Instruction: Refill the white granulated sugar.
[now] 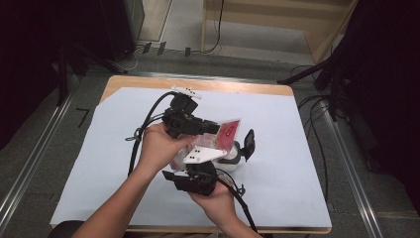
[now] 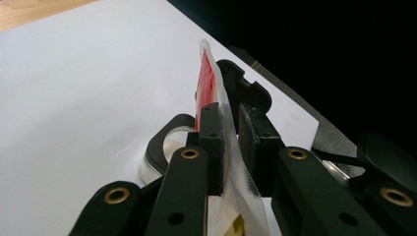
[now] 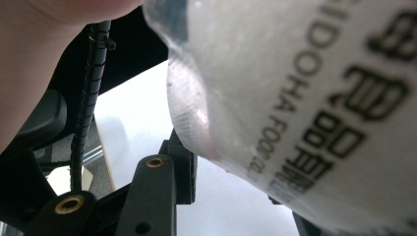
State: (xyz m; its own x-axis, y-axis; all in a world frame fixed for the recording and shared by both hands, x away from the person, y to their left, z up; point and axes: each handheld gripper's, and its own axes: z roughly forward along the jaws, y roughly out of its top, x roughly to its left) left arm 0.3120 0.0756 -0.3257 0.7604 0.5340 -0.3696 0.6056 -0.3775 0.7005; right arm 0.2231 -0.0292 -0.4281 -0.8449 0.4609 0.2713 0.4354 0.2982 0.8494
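A food packet, red and white with a clear sealed rim, is held up over the white sheet between both hands. My left gripper comes from the left and is shut on the packet's clear edge; its pads press the plastic flat. My right gripper reaches in from below. In the right gripper view the bulging packet with black print fills the gap, lies against the left pad and hides the other jaw. A clear tub with an open black lid stands just behind.
A white paper sheet covers the wooden table. Cables run along the floor at the right. Dark equipment stands at the far left and right. Each gripper's cable trails over the sheet.
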